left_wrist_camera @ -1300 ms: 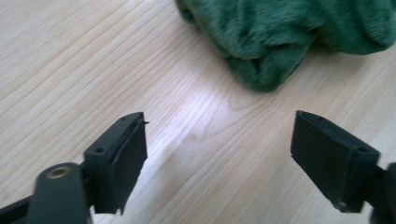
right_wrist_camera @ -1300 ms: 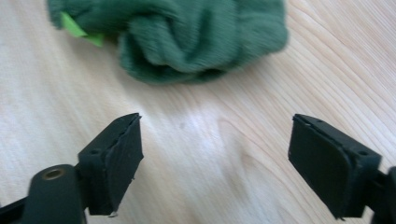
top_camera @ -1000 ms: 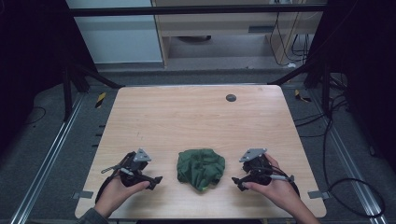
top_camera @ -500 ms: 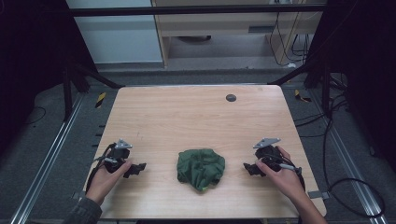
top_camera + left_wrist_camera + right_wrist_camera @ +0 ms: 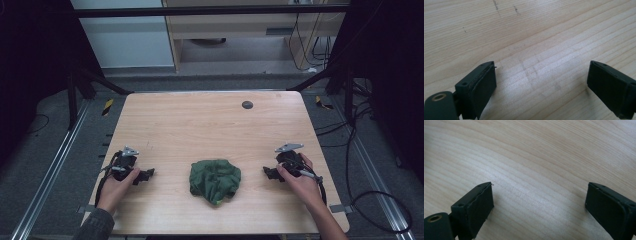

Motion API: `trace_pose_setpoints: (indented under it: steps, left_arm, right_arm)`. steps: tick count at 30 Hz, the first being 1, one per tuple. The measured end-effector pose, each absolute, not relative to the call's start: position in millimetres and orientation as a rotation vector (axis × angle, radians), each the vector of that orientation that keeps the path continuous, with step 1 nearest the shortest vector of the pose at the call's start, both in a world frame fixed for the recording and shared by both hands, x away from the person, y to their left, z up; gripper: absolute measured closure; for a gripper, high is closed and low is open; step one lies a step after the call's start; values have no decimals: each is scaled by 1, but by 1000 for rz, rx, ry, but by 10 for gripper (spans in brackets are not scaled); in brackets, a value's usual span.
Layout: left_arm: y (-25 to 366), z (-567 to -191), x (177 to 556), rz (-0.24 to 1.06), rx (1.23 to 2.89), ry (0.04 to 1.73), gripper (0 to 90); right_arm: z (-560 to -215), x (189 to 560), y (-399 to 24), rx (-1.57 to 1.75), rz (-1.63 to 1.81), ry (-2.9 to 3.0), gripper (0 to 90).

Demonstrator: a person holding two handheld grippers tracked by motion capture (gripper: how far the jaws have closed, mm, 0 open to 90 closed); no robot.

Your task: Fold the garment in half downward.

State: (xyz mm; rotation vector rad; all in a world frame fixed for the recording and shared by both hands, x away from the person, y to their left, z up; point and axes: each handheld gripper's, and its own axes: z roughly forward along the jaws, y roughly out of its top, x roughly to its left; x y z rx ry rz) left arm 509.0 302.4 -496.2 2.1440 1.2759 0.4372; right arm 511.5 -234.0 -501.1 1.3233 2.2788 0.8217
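A crumpled dark green cloth [image 5: 215, 180] lies on the wooden table [image 5: 210, 125] near its front edge, midway between my hands. My left gripper [image 5: 146, 174] rests low on the table well to the cloth's left, jaws pointing toward it. It stands open [image 5: 541, 86] over bare wood. My right gripper [image 5: 268, 172] sits to the cloth's right, a short gap away, and is also open [image 5: 539, 205] with only wood grain between its jaws.
A small dark round disc [image 5: 247, 104] sits near the table's far edge. Metal frame rails run along both sides of the table. Cables [image 5: 350, 150] trail on the floor at the right.
Both hands have drawn outward from the cloth, the left gripper to the left and the right gripper to the right. The cloth stays where it was.
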Motion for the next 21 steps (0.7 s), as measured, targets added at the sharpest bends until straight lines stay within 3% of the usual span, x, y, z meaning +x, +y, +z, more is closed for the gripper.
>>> trace_pose_setpoints:
  steps: [9,11,21]
  left_arm:
    - [299,-506,507,534,2087,1242,39]
    - [298,-508,507,537,2074,1231,5]
    - [297,-508,507,544,2079,1235,0]
  right_arm:
    - [-507,517,-236,1371,881,2208,31]
    - [-509,517,-235,1380,894,2183,21]
    - [-512,521,-231,1427,899,2110,1]
